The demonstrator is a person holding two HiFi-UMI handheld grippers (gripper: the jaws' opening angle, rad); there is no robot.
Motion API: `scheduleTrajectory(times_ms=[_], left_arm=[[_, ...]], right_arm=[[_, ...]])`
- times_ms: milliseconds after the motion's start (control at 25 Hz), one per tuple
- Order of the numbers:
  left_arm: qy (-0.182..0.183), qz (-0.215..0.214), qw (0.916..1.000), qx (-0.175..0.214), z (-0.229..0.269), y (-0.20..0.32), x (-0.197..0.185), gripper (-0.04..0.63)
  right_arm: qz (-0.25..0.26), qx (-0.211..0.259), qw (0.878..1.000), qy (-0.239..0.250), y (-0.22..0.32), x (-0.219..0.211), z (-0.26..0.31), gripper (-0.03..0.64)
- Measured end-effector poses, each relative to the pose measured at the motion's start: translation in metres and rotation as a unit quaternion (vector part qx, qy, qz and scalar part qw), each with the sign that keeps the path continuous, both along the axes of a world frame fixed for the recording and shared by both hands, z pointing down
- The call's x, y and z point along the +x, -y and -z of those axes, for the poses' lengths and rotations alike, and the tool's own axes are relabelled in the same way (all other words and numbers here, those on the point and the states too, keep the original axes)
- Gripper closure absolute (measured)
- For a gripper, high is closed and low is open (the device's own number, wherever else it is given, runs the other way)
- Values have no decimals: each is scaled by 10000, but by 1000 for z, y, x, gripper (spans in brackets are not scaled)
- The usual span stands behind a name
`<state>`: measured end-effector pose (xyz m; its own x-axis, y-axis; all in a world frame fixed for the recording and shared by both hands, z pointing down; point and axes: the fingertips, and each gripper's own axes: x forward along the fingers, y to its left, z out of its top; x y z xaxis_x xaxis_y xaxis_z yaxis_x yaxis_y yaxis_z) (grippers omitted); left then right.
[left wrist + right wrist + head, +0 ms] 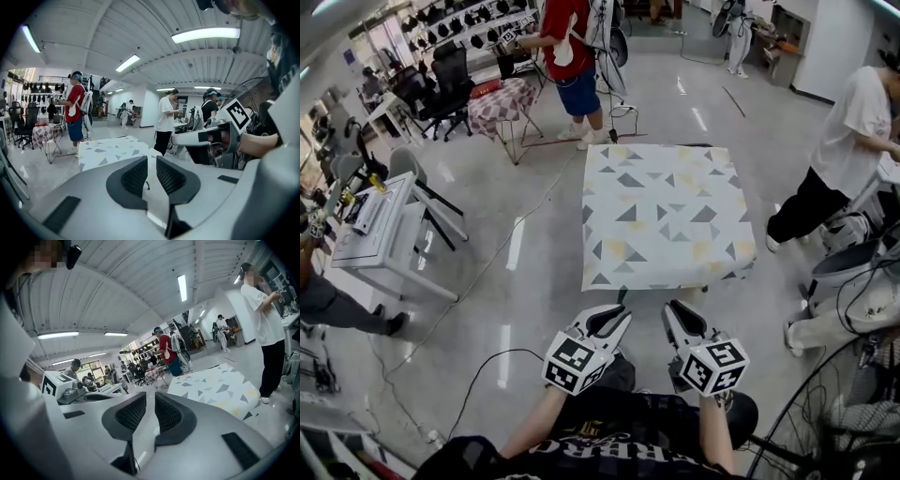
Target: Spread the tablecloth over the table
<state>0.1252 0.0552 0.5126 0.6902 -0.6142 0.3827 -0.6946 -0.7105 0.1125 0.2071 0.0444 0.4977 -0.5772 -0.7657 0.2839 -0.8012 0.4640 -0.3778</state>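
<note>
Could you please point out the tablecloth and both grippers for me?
tablecloth (666, 211), head view, middle of its patterned top.
left gripper (623, 313), head view, between its fingertips.
right gripper (672, 309), head view, between its fingertips.

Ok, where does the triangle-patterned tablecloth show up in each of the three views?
Head view: tablecloth in the centre, slightly right, spread flat.
Left gripper view: tablecloth left of centre, just below mid-height.
Right gripper view: tablecloth right of centre, below mid-height.
Shared landmark: person in the red shirt standing beyond it.
</note>
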Motion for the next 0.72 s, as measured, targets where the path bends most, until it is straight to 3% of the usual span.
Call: scheduleTrajectory(times_ms=[400, 720], left_arm=[[98, -164, 9996, 203, 15, -43, 3, 541], [101, -450, 9988, 192, 13, -69, 20, 560]], right_arm=[[388, 304, 9988, -38, -41, -15, 21, 569], [205, 272, 9993, -171, -71, 6, 17, 597]])
